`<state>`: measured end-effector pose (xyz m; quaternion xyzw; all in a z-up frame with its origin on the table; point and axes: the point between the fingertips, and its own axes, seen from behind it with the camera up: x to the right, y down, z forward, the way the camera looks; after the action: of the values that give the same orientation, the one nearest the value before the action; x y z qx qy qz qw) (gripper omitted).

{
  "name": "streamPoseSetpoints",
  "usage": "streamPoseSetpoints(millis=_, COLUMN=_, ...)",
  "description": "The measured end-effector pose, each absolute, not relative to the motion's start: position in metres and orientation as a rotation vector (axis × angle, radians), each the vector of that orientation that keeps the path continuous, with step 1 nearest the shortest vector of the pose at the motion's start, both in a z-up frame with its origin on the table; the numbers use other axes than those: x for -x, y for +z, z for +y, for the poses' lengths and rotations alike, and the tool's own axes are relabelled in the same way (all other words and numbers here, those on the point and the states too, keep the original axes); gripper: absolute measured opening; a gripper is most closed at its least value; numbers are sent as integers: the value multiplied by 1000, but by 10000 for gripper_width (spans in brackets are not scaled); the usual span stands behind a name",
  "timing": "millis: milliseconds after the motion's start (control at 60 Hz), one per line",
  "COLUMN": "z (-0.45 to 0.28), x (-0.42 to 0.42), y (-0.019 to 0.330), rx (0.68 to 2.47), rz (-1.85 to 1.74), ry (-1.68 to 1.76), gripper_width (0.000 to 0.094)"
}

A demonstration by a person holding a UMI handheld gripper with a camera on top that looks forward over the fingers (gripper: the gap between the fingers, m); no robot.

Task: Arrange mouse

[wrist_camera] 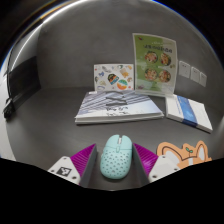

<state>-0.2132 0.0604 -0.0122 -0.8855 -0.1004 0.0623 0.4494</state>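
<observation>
A pale teal mouse with dark speckles lies on the dark grey table, between my two fingers. My gripper is open around it. The magenta pads flank the mouse with a thin dark gap on each side. The mouse's front points away from me, towards the books. Its rear end is hidden at the bottom of the view.
A striped notebook lies just beyond the mouse. Behind it stand a small picture card and a green leaflet. A white booklet lies to the right. An orange cat-shaped mat is by the right finger.
</observation>
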Motion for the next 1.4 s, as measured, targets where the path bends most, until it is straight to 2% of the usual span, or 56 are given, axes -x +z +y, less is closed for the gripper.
streamPoseSetpoints(millis=17, z=61, x=214, y=-12, rx=2187, rz=-252, ry=156, gripper_width=766)
streamPoseSetpoints(millis=67, z=62, x=217, y=-13, rx=2177, rz=-260, ry=170, gripper_width=531)
streamPoseSetpoints(millis=150, z=61, x=217, y=-12, rx=2173, rz=-256, ry=176, gripper_width=477)
streamPoseSetpoints(millis=217, z=48, x=230, y=-7, rx=2172, rz=-335, ry=212, gripper_width=466)
streamPoseSetpoints(millis=250, z=42, x=234, y=6, rx=2141, rz=-357, ry=232, gripper_width=464)
streamPoseSetpoints(millis=450, z=-2, x=191, y=166, rx=1800, rz=-340, ry=233, gripper_width=441)
streamPoseSetpoints(millis=517, z=-9, x=150, y=200, rx=1757, rz=-300, ry=211, gripper_width=440)
streamPoseSetpoints(millis=583, z=-22, x=100, y=213, rx=1732, rz=-225, ry=155, gripper_width=438)
streamPoseSetpoints(millis=633, z=-21, x=62, y=207, rx=1749, rz=-166, ry=106, gripper_width=440)
streamPoseSetpoints(millis=683, z=-19, x=27, y=182, rx=1776, rz=-111, ry=43, gripper_width=439)
streamPoseSetpoints(millis=833, z=-11, x=-20, y=82, rx=1954, rz=-39, ry=-23, gripper_width=438)
streamPoseSetpoints(millis=933, z=-9, x=-28, y=35, rx=2043, rz=-7, ry=-12, gripper_width=439)
streamPoseSetpoints(millis=1100, z=-7, x=-37, y=0, rx=2116, rz=37, ry=4, gripper_width=443)
streamPoseSetpoints(millis=1133, z=-7, x=-37, y=-8, rx=2138, rz=44, ry=15, gripper_width=466)
streamPoseSetpoints(millis=1150, z=-5, x=-37, y=-12, rx=2129, rz=46, ry=22, gripper_width=512)
streamPoseSetpoints(millis=1167, z=-3, x=-37, y=-10, rx=2118, rz=49, ry=26, gripper_width=467)
streamPoseSetpoints(millis=1267, z=-5, x=-37, y=-9, rx=2133, rz=53, ry=27, gripper_width=492)
streamPoseSetpoints(millis=1350, z=-5, x=-36, y=-10, rx=2153, rz=9, ry=17, gripper_width=567)
streamPoseSetpoints(millis=1367, z=-6, x=-36, y=-10, rx=2157, rz=-1, ry=13, gripper_width=651)
streamPoseSetpoints(millis=1400, z=-8, x=-36, y=-9, rx=2160, rz=-24, ry=9, gripper_width=700)
